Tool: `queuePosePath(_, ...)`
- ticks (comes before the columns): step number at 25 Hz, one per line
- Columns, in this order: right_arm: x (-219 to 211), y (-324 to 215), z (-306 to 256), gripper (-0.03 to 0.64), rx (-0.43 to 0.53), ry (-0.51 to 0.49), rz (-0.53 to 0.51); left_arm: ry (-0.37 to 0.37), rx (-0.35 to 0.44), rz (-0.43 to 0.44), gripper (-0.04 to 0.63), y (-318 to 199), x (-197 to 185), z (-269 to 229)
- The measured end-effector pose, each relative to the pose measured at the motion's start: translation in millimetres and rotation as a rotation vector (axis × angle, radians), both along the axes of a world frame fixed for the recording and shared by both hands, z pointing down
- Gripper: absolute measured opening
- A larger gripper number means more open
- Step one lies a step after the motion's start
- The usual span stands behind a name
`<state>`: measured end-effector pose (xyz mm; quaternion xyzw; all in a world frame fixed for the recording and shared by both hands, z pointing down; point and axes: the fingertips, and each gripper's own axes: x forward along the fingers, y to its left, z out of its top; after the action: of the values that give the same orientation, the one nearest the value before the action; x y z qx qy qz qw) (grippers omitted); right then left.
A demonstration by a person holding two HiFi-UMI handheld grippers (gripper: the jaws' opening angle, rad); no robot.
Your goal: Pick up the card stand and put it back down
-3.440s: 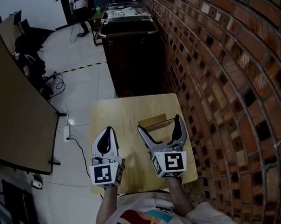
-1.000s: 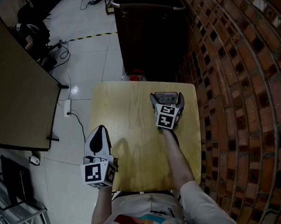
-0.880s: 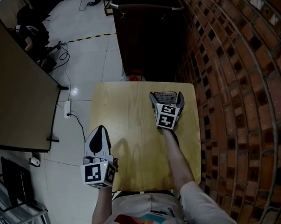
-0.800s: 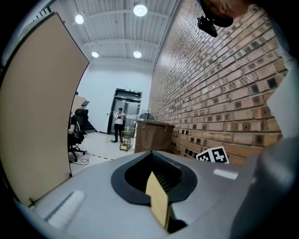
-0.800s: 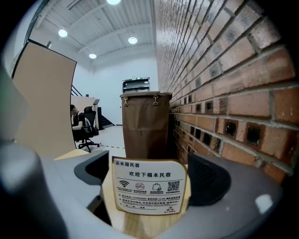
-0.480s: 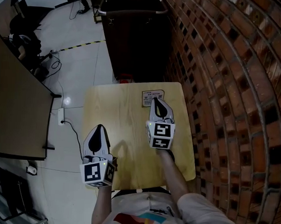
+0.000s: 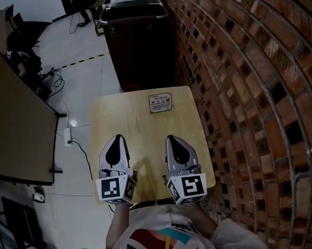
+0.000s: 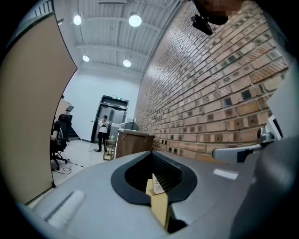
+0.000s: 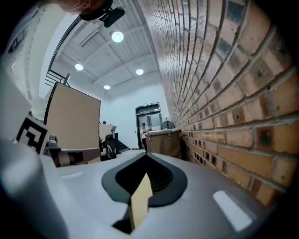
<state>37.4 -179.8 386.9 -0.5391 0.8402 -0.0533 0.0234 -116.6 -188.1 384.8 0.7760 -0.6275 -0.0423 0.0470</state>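
A small wooden table [image 7: 133,123] stands beside a brick wall [image 7: 241,73]. The card stand [image 7: 160,102] sits near the table's far edge, well apart from both grippers. The left gripper [image 7: 117,140] and right gripper [image 7: 174,142] hover over the near edge — each with jaws pressed together, holding nothing.
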Motion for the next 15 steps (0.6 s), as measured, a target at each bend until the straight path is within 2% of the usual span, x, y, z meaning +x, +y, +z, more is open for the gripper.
queuePosePath(6,14.2,-3.1,-15.6,0.000,0.035,-0.008,0.035,-0.018,0.028,0.028,0.005,9.1,7.2,-12.3)
queuePosePath(10,9.5,-7.8,-22.1,0.000,0.053,0.025,0.031,-0.022,0.054,0.027,0.005,11.4,7.5,-22.4)
queuePosePath(15,2.0,-8.4,-22.2,0.000,0.055,0.018,0.021,-0.036,0.060,0.041,0.005,16.1,7.7,-21.7)
